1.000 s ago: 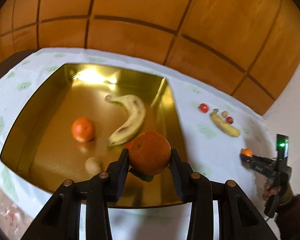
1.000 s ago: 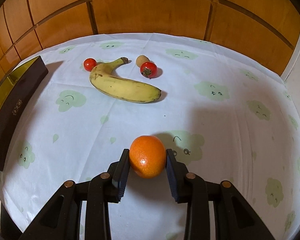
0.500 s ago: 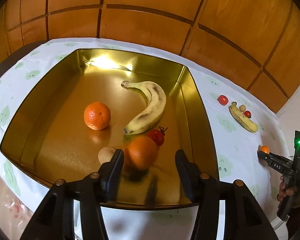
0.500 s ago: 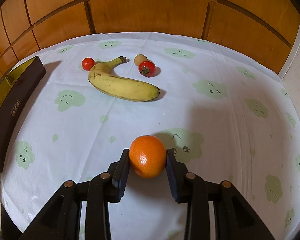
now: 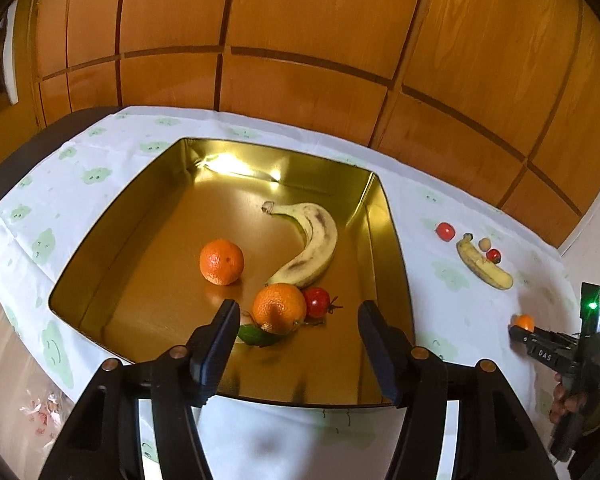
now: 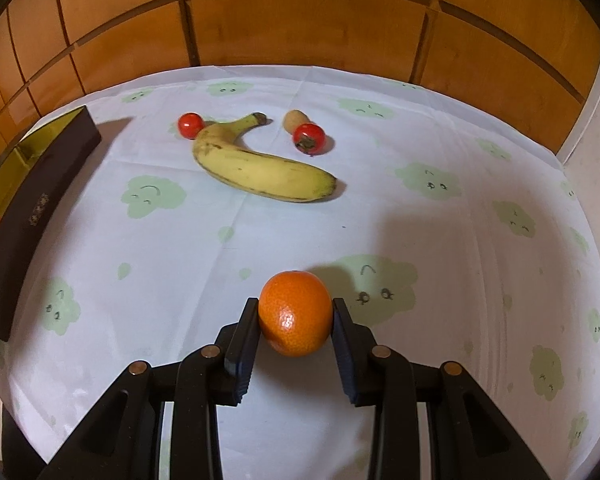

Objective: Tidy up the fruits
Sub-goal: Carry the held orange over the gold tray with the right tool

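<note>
- Gold tin [image 5: 384, 240] is sitting on the cloud-print cloth [image 5: 100, 176], and most of the fruit is lying inside it already.
- Left gripper [image 5: 296, 344] is hanging over the tin's near edge with its jaws opening; nothing is pinched between them, the pads are clear on both sides.
- Leafy orange [image 5: 279, 307] is lying on the tin floor in line with that gap, green leaf poking out underneath, touching a small tomato [image 5: 317, 302] on its right.
- Behind those, a spotty banana [image 5: 308, 244] is curving across the middle and a second orange [image 5: 221, 261] is sitting off to the left, apart from the rest.
- Right gripper [image 6: 295, 322] is clamping a small orange [image 6: 295, 312], both pads pressing on its sides, just above the cloth going by the shadow.
- Out on the cloth, well past that gripper, a yellow banana [image 6: 260, 164] is lying with a red tomato [image 6: 191, 125] touching its stem end.
- Another tomato [image 6: 309, 138] and a little brown fruit [image 6: 294, 119] are sitting together on its other side; can't tell what the brown one is.
- Person's hand [image 5: 568, 396] is gripping the right tool's handle, green light glowing on top.
</note>
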Demonstrator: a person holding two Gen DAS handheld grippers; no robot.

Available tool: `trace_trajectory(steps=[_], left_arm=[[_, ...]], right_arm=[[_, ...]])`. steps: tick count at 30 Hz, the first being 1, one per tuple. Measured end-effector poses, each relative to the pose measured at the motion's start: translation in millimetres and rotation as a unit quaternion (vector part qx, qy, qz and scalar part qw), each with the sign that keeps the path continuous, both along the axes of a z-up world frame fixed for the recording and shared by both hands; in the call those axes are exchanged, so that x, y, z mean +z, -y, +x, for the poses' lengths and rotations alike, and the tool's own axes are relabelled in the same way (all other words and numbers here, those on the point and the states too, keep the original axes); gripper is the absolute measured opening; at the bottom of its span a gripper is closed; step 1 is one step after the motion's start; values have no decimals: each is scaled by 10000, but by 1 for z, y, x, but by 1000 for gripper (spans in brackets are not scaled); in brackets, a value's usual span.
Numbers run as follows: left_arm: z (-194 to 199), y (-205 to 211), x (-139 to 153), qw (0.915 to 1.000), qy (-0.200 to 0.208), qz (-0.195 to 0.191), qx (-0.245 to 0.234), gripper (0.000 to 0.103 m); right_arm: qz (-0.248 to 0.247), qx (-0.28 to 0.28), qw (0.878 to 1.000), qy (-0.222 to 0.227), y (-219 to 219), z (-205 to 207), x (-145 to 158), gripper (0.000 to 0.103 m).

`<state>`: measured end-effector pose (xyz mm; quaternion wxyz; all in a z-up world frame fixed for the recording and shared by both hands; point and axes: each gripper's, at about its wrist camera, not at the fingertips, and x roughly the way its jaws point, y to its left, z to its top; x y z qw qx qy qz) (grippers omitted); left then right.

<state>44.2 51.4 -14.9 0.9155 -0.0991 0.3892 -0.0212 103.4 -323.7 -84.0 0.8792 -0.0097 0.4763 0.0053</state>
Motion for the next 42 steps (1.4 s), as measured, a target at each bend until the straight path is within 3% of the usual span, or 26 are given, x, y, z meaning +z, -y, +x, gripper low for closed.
trace_trajectory(steps=[15,42], left_arm=[[-11,-4,6,10000,33,15,61,65],[-21,-28,0,9991,-84,-16,408,68]], right_arm=[[356,985,9940,303,-81,-14,39,35],[659,2231,9711,540,-190,-32,68,35]])
